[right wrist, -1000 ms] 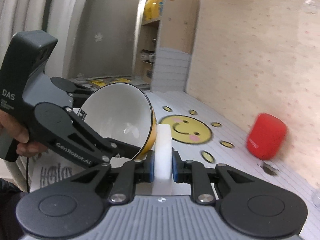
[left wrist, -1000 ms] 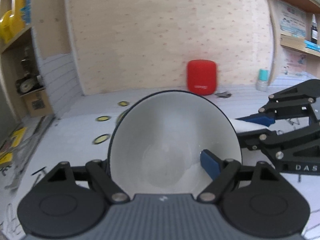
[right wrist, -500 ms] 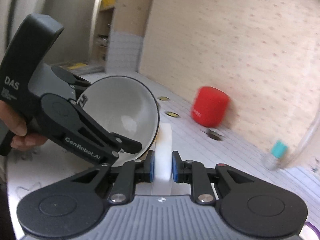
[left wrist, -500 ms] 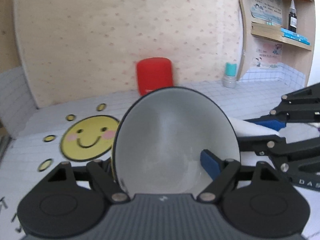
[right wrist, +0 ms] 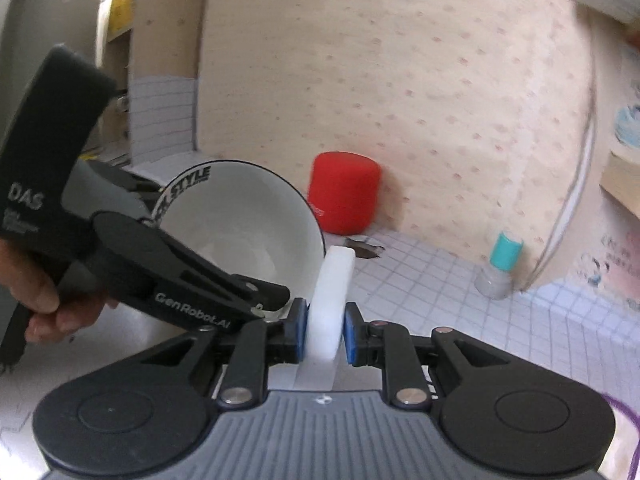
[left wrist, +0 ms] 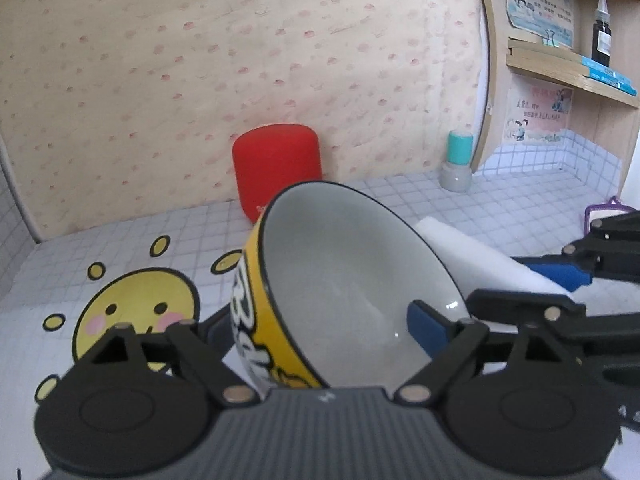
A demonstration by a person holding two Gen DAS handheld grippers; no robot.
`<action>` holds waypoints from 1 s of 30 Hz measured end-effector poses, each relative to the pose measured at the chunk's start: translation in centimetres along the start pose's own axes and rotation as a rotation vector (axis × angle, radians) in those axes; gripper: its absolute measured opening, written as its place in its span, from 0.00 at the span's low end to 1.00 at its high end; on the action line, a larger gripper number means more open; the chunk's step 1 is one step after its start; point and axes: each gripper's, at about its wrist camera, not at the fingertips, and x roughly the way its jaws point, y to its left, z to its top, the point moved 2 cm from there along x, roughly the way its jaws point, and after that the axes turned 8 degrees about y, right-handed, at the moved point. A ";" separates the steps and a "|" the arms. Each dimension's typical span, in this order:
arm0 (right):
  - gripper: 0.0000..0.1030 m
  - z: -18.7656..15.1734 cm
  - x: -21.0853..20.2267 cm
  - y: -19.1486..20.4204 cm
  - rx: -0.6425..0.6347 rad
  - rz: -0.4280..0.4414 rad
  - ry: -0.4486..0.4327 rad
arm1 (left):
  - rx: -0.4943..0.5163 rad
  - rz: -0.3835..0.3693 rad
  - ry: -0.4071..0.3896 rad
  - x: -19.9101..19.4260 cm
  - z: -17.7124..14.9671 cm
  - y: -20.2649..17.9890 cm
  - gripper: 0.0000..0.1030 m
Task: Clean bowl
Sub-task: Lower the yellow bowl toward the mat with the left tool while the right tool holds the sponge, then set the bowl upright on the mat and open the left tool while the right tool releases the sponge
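Note:
A bowl [left wrist: 352, 288], white inside and yellow outside with black lettering, sits tilted between the jaws of my left gripper [left wrist: 320, 324]. Its blue right pad lies inside the bowl and its left finger is against the yellow outer wall. The jaws are opening with the bowl still between them. My right gripper [right wrist: 326, 332] is shut on a white sponge [right wrist: 334, 280], which stands on edge just beside the bowl's [right wrist: 240, 232] right rim. In the left wrist view the sponge [left wrist: 480, 264] shows behind the bowl's rim.
A red cylinder [left wrist: 276, 164] stands against the back wall and a small teal-capped bottle [left wrist: 458, 160] at the corner. A smiley sticker [left wrist: 132, 312] lies on the tiled tabletop, left. Shelves [left wrist: 572, 72] hang at the right. A hand [right wrist: 44, 304] holds the left gripper.
Both views have swung across the table toward the red cylinder. The bowl has tipped in the left jaws, so its yellow outside now shows. The sponge stays clamped beside the rim.

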 end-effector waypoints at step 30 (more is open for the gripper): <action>0.18 1.7 1.4 2.1 0.085 -0.140 -0.014 | -0.095 0.162 -0.165 -6.9 -1.9 4.0 1.00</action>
